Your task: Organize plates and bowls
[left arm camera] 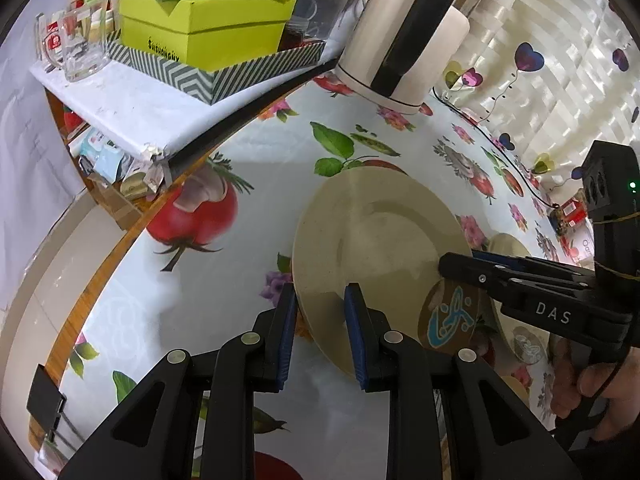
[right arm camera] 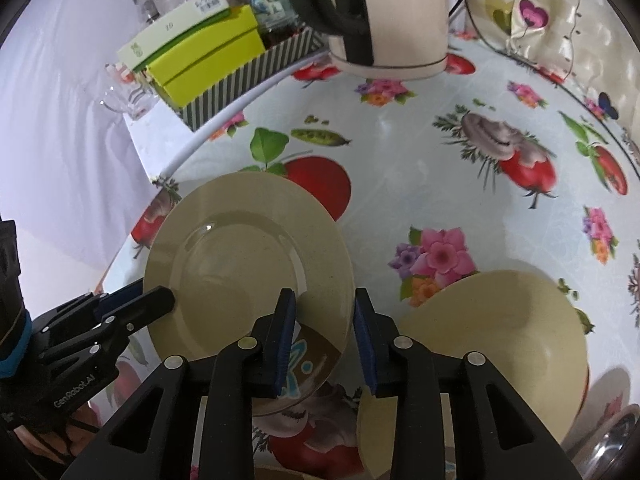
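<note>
A beige plate (left arm camera: 380,240) (right arm camera: 244,256) sits tilted on top of a brown plate with a blue pattern (left arm camera: 452,316) (right arm camera: 308,364). My left gripper (left arm camera: 322,336) is open, its fingers on either side of the beige plate's near rim. My right gripper (right arm camera: 326,340) is open, its fingers astride the beige plate's opposite rim. It shows in the left wrist view (left arm camera: 448,266), and the left gripper (right arm camera: 166,300) shows in the right wrist view. A beige bowl (right arm camera: 500,340) (left arm camera: 508,246) lies to the right.
The table (right arm camera: 400,168) has a fruit and flower cloth. A white and black kettle (left arm camera: 404,32) (right arm camera: 372,12) stands at the back. A striped tray with green boxes (left arm camera: 208,28) (right arm camera: 204,60) and glass mugs (left arm camera: 80,44) sit on a side shelf. A metal bowl (right arm camera: 616,440) is at the lower right.
</note>
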A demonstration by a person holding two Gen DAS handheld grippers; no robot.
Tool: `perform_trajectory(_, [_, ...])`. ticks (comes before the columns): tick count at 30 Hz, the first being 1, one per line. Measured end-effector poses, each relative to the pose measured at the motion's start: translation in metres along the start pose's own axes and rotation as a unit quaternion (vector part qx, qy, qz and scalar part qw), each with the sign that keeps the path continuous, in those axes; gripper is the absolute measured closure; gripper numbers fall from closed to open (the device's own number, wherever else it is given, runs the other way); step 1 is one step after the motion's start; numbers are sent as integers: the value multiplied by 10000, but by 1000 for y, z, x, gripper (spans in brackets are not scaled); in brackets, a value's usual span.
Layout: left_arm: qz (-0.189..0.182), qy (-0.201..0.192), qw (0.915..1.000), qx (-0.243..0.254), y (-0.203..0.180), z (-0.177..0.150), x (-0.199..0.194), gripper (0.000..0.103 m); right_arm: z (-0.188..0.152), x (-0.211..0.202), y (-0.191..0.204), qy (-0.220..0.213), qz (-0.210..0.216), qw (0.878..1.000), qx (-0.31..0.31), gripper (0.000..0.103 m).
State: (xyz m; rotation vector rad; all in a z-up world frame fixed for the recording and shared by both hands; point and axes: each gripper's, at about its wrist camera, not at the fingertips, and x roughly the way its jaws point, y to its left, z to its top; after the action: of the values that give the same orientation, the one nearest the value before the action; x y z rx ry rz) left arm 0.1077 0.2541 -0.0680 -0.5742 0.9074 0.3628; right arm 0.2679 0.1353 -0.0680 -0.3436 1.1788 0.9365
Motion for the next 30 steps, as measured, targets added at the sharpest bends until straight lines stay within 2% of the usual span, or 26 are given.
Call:
perform_trajectory(1, [-16, 6, 10000, -5, 1, -1, 0, 78, 0, 3, -1, 29, 54, 10000, 17, 70])
perform_trajectory(3, [-62, 15, 10000, -29, 2, -2, 1, 78, 0, 6, -1, 65, 164, 9998, 43, 56])
perform_trajectory(5, [-74, 20, 10000, -42, 2, -3, 1, 78, -1, 6, 0, 33, 331, 9994, 30, 47])
perform_trajectory(8, [-111, 19, 9999, -74, 4, -6, 0, 77, -2, 2, 3, 16, 257, 9997, -57, 43])
perform_trajectory(13, [-159, 3, 9998, -147, 5, -12, -2, 77, -6, -3, 2, 104, 173, 9998, -26, 43])
perform_trajectory(15, [-178, 0, 9997, -179, 6, -13, -2, 77, -7, -3, 4, 134, 146, 9998, -44, 47])
perform_trajectory(16, [-164, 3, 9997, -193, 6, -13, -2, 77, -8, -3, 4, 138, 135, 9998, -57, 52])
perform_trajectory(17, [-165, 2, 9997, -202, 6, -14, -3, 77, -8, -2, 5, 157, 160, 9997, -55, 64])
perform_trajectory(18, [-149, 5, 9997, -204, 6, -14, -3, 77, -9, -2, 5, 162, 109, 9998, -47, 70])
perform_trajectory(20, [-129, 7, 9997, -218, 6, -15, -4, 77, -9, -2, 4, 135, 40, 9999, -17, 74])
perform_trajectory(30, [-104, -39, 9998, -183, 0, -13, -18, 77, -10, -9, 5, 43, 102, 9999, 83, 75])
